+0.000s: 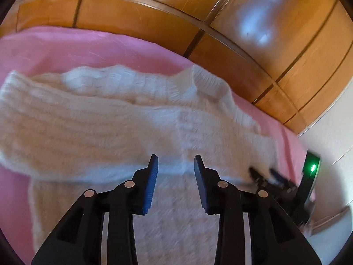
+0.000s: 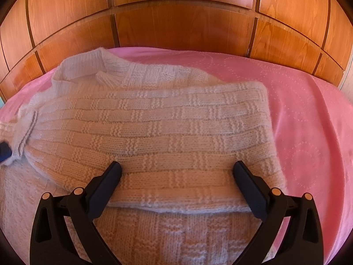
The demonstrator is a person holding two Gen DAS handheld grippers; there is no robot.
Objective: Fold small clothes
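The left gripper point(image 1: 176, 158) is held with its blue pads apart, nothing between them; the right gripper point(image 2: 176, 165) is spread wide over a folded sleeve — unclamped; the white knitted sweater point(image 2: 154, 123) is laid on the pink bedspread point(image 2: 308, 114), before wooden panels point(image 2: 176, 22).

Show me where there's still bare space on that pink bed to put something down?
Bare pink bedspread lies right of the white knitted sweater, up to the wooden panelling. A thin strip runs behind the collar. The middle and left are crowded by the sweater.
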